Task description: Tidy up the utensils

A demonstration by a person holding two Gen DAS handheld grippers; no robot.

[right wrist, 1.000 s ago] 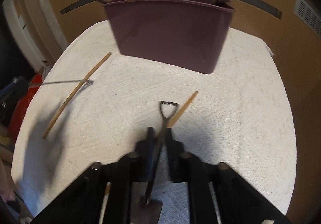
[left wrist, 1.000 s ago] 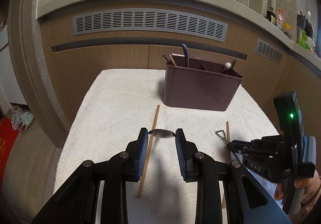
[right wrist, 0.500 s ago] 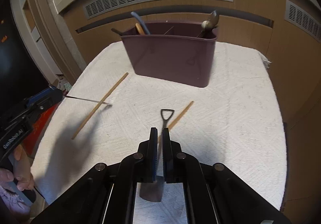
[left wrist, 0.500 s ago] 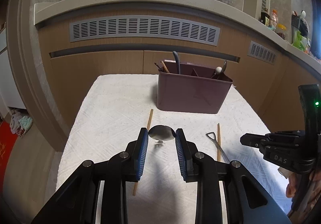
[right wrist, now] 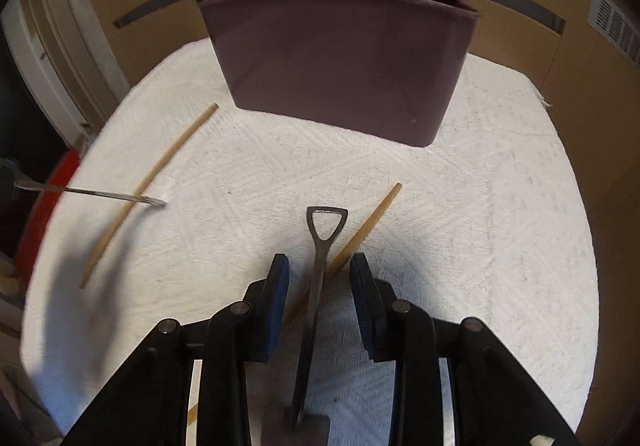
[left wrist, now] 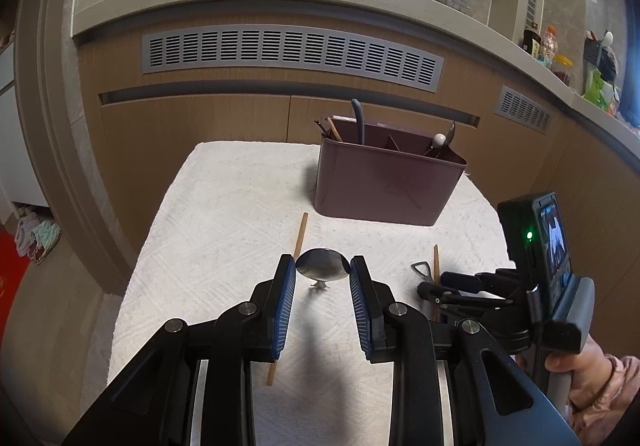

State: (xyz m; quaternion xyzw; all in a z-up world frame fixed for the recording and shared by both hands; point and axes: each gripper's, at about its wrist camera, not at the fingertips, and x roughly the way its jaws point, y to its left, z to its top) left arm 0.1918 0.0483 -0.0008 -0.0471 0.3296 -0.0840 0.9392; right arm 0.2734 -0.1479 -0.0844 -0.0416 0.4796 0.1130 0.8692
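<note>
My left gripper (left wrist: 322, 271) is shut on a metal spoon (left wrist: 322, 270), its bowl pinched between the blue pads above the white cloth. My right gripper (right wrist: 319, 274) is open, its pads either side of a shovel-shaped metal spoon (right wrist: 318, 270) that lies on the cloth across a wooden chopstick (right wrist: 368, 224). A second chopstick (right wrist: 148, 194) lies to the left; it also shows in the left wrist view (left wrist: 298, 242). The maroon utensil holder (left wrist: 384, 182) stands at the back with several utensils in it. The held spoon's handle (right wrist: 92, 192) shows at the left of the right wrist view.
The white cloth (left wrist: 224, 222) covers a small table in front of wooden cabinets (left wrist: 192, 126) with a grey vent. The right gripper's body (left wrist: 532, 270) and the hand holding it sit at the table's right side. The floor drops off to the left.
My right gripper was shut on the shovel spoon and has opened; the spoon now lies on the cloth and chopstick. My left gripper still holds the spoon, tilted slightly upward.
</note>
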